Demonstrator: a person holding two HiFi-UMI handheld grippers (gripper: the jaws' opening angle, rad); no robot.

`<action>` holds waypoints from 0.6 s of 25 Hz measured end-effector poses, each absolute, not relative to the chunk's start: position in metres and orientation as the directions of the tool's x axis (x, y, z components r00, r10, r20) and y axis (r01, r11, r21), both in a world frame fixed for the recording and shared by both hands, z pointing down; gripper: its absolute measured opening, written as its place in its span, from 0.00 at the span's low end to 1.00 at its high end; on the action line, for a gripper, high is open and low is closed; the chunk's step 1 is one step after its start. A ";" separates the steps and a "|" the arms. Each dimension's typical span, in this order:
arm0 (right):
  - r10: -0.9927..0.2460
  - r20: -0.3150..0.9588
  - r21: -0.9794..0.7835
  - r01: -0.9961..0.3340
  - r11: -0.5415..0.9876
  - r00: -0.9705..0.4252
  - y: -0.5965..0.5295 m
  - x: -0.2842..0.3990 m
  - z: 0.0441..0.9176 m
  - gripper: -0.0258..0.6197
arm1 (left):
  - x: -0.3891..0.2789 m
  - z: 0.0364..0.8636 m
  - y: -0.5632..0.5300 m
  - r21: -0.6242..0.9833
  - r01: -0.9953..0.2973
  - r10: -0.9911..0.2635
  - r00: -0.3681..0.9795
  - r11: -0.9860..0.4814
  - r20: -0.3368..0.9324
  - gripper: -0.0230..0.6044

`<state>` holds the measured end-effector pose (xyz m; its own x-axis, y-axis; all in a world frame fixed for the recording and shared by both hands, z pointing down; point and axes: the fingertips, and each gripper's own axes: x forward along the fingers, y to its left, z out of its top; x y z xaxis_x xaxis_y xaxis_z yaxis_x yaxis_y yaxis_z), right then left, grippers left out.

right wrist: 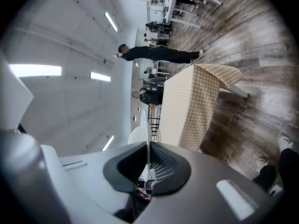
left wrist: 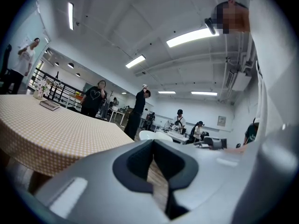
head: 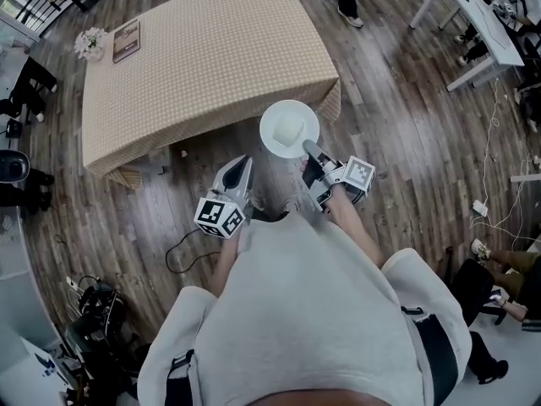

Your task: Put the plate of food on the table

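Right claw (head: 308,149) was pinched tight on the rim of a white plate (head: 272,117). In the right gripper view the plate (right wrist: 148,125) showed as a thin white line squeezed between the two dark pads of the right claw (right wrist: 148,146). A pale lump of food (head: 290,128) sat in the middle of the plate. The plate was up in the air over the wood floor (head: 406,142), right by the bench corner closest to the person. It was not on the bench (head: 203,57).

The left claw (head: 239,169) was lower and to the left, near the person's body. Its jaws were narrow, with the tips together and nothing in them (left wrist: 153,143).

A checked cloth covered the bench. Some flowers (head: 90,42) and a small card (head: 126,40) sat at the far left corner.
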<state>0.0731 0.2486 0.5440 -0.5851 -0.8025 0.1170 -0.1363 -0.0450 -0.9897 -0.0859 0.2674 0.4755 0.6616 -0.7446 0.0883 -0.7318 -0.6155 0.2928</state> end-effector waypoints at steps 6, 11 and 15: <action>-0.801 0.106 -0.991 -0.127 -0.038 -0.590 0.249 0.081 0.552 0.06 | -0.076 0.475 0.266 0.275 -0.738 -0.746 0.659 -0.617 0.095 0.05; -0.798 0.099 -0.992 -0.118 -0.035 -0.595 0.247 0.082 0.557 0.06 | -0.066 0.479 0.264 0.276 -0.729 -0.736 0.670 -0.626 0.097 0.05; -0.791 0.106 -0.991 -0.127 -0.036 -0.602 0.243 0.084 0.560 0.06 | -0.065 0.484 0.261 0.287 -0.730 -0.739 0.666 -0.620 0.098 0.05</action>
<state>0.0840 0.2427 0.5603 -0.6022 -0.7913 0.1060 -0.1267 -0.0364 -0.9913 -0.0650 0.2608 0.4841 0.6665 -0.7391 0.0979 -0.7299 -0.6202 0.2874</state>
